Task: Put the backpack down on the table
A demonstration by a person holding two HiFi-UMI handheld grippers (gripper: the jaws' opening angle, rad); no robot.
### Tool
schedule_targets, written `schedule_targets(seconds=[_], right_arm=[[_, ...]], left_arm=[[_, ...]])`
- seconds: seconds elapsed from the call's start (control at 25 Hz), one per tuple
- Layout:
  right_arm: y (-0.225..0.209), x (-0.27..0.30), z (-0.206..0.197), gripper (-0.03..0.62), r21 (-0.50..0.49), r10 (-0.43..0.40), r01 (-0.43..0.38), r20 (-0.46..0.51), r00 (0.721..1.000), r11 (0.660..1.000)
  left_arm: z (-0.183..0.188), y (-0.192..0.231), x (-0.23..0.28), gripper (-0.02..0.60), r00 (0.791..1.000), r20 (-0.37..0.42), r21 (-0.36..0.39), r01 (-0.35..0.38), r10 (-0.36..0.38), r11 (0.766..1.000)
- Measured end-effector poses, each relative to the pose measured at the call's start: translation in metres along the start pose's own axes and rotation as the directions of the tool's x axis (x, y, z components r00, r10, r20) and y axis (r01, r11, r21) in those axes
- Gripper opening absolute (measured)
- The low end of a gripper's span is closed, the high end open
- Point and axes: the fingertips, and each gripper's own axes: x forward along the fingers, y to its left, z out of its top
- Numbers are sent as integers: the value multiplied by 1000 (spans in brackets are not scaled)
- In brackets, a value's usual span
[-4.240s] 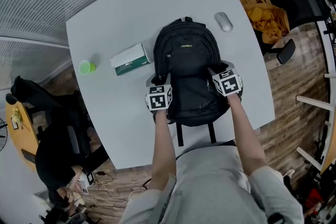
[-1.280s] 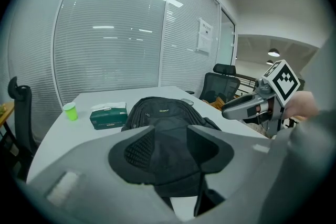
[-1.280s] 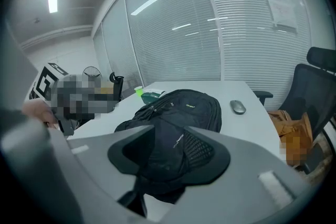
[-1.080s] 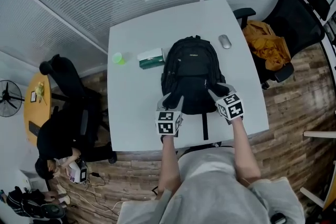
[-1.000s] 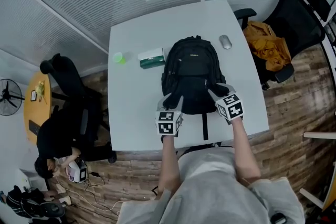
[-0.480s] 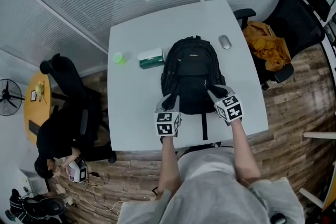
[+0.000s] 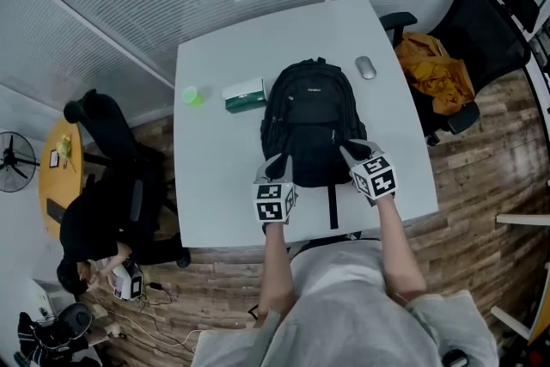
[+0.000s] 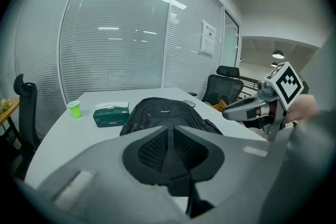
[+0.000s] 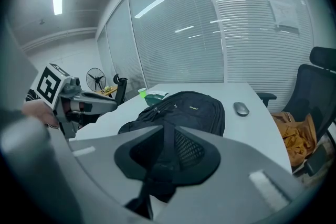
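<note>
On the left part of the table [image 7: 215, 185] a green cup [image 7: 191, 96] and a green box [image 7: 245, 95] stand, the box just beside the backpack's far end. Your left claw [image 7: 277, 163] is at the near left corner of the backpack [image 7: 309, 120], and its jaws are closing on a black strap. The backpack lies flat on the table, its long axis pointing away from you, with the straps on your side. Your right claw [image 7: 352, 152] is at the near right corner, equally near, and is also closing on a strap. A mouse [image 7: 366, 67] lies farther right, and I judge that it is not in the way.
</note>
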Motion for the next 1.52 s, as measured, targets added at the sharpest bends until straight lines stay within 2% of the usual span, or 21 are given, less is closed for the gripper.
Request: schedule_targets(seconds=[0.44, 0.96, 1.52], right_arm=[[-6, -6, 4, 2, 17, -4, 3, 31, 1000, 1000], [1, -3, -6, 2, 25, 31, -31, 14, 999, 999], [-3, -4, -6, 2, 9, 21, -22, 3, 1000, 1000]], left_arm=[[-1, -5, 1, 0, 1000, 0, -9, -7, 7, 1000], [-13, -6, -2, 0, 999, -29, -18, -17, 17, 1000], [-13, -6, -1, 0, 999, -37, -13, -13, 13, 1000]])
